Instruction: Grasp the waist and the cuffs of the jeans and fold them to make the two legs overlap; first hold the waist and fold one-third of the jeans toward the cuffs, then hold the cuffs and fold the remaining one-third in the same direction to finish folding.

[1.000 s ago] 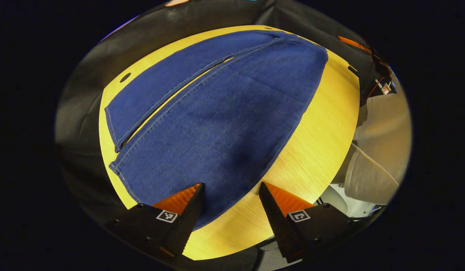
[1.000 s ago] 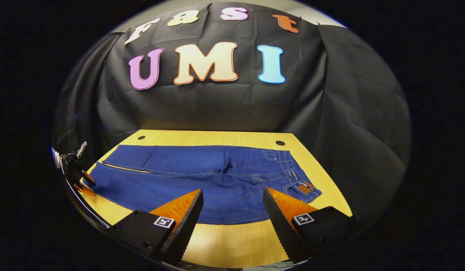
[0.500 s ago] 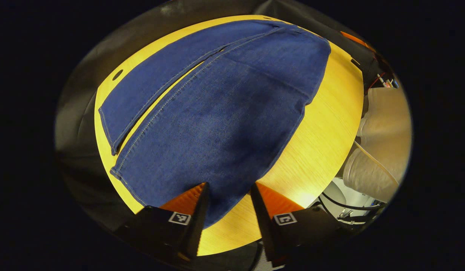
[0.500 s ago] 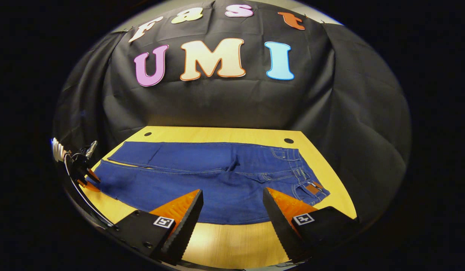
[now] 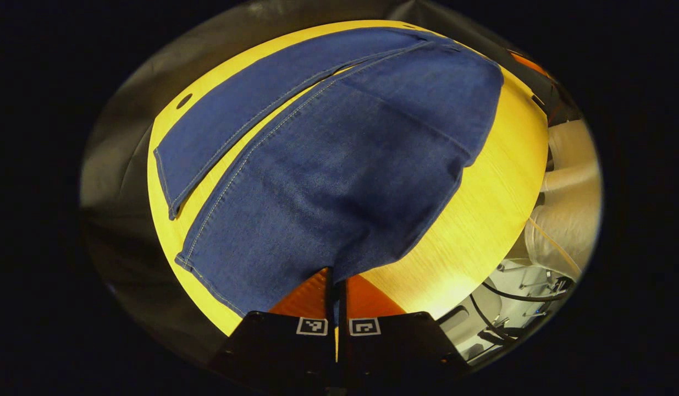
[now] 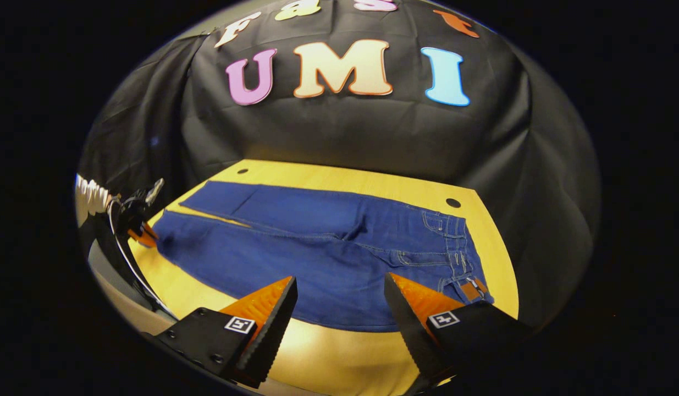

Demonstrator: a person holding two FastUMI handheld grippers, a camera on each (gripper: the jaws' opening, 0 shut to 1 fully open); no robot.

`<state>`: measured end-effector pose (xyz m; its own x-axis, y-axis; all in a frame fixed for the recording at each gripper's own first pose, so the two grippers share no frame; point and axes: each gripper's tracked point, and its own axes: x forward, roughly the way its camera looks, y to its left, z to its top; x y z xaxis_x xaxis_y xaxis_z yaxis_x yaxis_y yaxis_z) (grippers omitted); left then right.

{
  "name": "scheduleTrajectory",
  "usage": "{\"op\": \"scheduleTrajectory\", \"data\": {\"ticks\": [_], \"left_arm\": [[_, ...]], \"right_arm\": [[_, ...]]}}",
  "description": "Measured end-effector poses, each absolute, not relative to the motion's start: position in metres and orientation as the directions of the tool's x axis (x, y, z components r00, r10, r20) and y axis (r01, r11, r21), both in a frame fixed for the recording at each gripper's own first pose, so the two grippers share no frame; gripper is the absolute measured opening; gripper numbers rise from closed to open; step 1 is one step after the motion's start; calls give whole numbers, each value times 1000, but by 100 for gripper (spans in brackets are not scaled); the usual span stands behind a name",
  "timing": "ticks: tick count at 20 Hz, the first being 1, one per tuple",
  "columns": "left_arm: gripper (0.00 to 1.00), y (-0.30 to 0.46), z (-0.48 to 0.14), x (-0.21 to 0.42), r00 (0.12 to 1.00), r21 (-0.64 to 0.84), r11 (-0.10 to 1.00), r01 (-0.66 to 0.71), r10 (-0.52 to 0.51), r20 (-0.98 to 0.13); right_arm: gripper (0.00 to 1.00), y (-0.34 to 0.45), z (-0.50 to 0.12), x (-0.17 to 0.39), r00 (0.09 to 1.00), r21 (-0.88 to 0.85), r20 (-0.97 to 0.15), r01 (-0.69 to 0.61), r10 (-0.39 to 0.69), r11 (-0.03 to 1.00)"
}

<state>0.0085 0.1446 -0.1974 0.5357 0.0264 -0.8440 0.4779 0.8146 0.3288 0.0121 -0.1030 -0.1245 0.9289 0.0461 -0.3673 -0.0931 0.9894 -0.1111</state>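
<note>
Two grippers, two different states. The left gripper (image 5: 335, 286) has its fingers pressed together on the near cuff (image 5: 295, 275) of the jeans (image 5: 339, 159), denim pinched between them at the hem corner; from that pinch the near leg runs straight ahead and away, widening toward the hips. The far leg (image 5: 251, 104) lies beyond and to the left of the fingers, split off by a thin wedge of bare table (image 5: 482, 214).

The right gripper (image 6: 339, 308) hangs with its jaws wide apart and nothing between them, above the near edge of the seat. The waist (image 6: 460, 253) sits ahead and to the right of its fingers, just past the right fingertip, with the legs stretching off to the left, where the left gripper shows at the cuff.

Judged from this, the trouser length runs crosswise to the right fingers, so the waist is the right hand's to take: a short shift rightward and down. Only then can both ends carry the near leg over the far one.
</note>
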Motion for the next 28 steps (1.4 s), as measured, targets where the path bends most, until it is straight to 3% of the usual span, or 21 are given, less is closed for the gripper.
{"op": "scheduleTrajectory", "data": {"ticks": [3, 5, 12, 15, 18, 19, 20, 21, 26, 27, 28], "left_arm": [[0, 144, -198, 10, 545, 340, 828, 446, 51, -837], [0, 144, -197, 10, 545, 335, 840, 427, 57, -837], [0, 144, -199, 11, 515, 322, 852, 414, 73, -854], [0, 144, -198, 12, 498, 314, 849, 424, 71, -864], [0, 144, -199, 12, 473, 306, 843, 442, 71, -878], [0, 144, -198, 12, 462, 307, 839, 450, 75, -884], [0, 144, -199, 12, 451, 307, 835, 457, 80, -889], [0, 144, -199, 13, 438, 306, 832, 462, 85, -895], [0, 146, -200, 13, 413, 307, 826, 473, 100, -905], [0, 146, -200, 13, 414, 309, 827, 471, 102, -904], [0, 146, -201, 13, 418, 310, 827, 469, 102, -903]], "right_arm": [[94, -135, -152, 10, 886, -207, -463, -146, 35, 967], [99, -149, -177, 9, 839, -243, -542, -211, 48, 947], [99, -182, -241, 20, 690, -328, -722, -405, 50, 853], [100, -180, -250, 25, 653, -288, -753, -442, 85, 849], [94, -178, -255, 25, 609, -212, -782, -458, 131, 863], [97, -179, -255, 25, 598, -189, -788, -459, 144, 868], [92, -180, -253, 28, 599, -187, -787, -457, 146, 869], [98, -181, -254, 27, 597, -185, -789, -456, 146, 871], [95, -180, -251, 27, 589, -189, -800, -435, 119, 880], [81, -181, -250, 31, 587, -191, -801, -436, 117, 880], [78, -184, -249, 34, 587, -196, -801, -443, 118, 875]]}}
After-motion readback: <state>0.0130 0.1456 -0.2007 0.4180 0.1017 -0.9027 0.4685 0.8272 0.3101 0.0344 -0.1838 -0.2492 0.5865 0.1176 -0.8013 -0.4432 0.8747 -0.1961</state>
